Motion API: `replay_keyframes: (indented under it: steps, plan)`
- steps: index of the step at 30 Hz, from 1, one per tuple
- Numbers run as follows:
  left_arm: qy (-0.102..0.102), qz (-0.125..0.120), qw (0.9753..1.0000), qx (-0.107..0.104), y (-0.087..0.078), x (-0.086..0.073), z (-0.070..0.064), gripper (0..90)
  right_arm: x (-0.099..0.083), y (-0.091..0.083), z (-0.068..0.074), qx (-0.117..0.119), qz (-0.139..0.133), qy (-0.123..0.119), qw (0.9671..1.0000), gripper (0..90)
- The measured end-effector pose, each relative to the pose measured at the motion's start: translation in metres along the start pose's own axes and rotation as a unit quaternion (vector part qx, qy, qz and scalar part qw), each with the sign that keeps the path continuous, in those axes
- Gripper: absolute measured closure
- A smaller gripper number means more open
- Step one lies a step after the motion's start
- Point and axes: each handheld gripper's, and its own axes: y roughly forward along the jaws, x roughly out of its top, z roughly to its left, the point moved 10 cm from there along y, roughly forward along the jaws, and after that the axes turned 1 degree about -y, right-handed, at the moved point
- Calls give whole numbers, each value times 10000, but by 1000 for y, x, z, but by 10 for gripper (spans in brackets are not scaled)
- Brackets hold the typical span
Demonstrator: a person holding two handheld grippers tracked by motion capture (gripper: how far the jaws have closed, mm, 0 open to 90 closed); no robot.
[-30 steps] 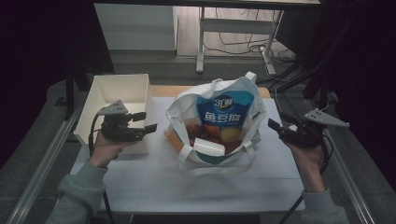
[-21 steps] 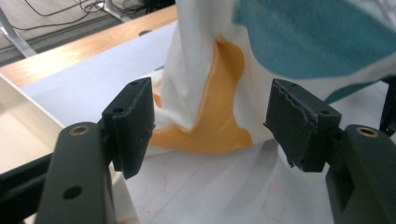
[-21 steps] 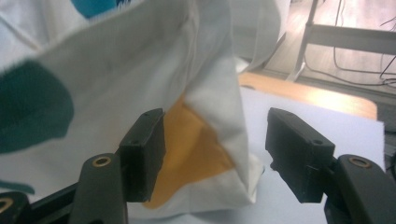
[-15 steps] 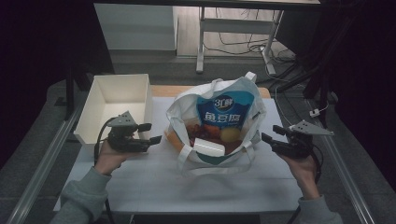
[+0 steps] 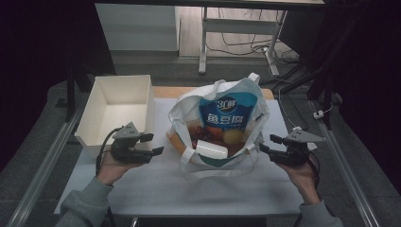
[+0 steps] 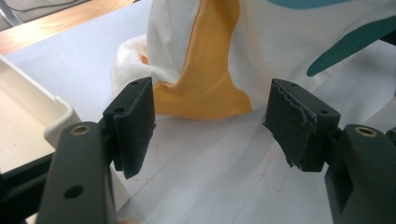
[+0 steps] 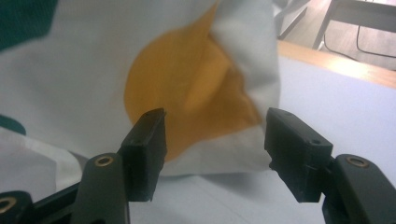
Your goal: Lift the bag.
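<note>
A white shopping bag (image 5: 227, 113) with blue, teal and orange print stands open in the middle of the table. Inside it lie fruit-like items (image 5: 222, 135) and a white box (image 5: 211, 150). My left gripper (image 5: 152, 144) hovers open just left of the bag, its jaws facing the bag's orange patch (image 6: 205, 79). On the bag's right side my right gripper (image 5: 267, 144) is open too, a short way from the bag's orange circle (image 7: 187, 88). Nothing sits between either pair of jaws.
An empty white bin (image 5: 116, 106) stands at the table's left, right behind my left hand. The white table top (image 5: 189, 189) has free room in front of the bag. Beyond the table are a desk frame (image 5: 236, 33) and floor cables.
Both grippers have come down and in toward the bag. The left one has moved from beside the bin to the bag's left side; the right one has lowered near the bag's right side.
</note>
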Motion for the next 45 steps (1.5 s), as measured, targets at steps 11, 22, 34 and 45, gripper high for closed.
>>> replay_keyframes:
  steps: [11,22,34,45]
  plan:
    - [143,60,9998,99,-2,-23,-11,329,-18,3,6,45,129,-48,9999,384]
    - [67,217,9997,29,3,-41,-15,328,-40,6,9,123,244,-99,9996,384]
    - [-75,329,9994,83,5,-54,-10,323,-49,7,14,194,253,-254,9992,384]
    - [-83,389,9992,47,8,-57,-11,319,-48,7,14,187,234,-272,9992,384]
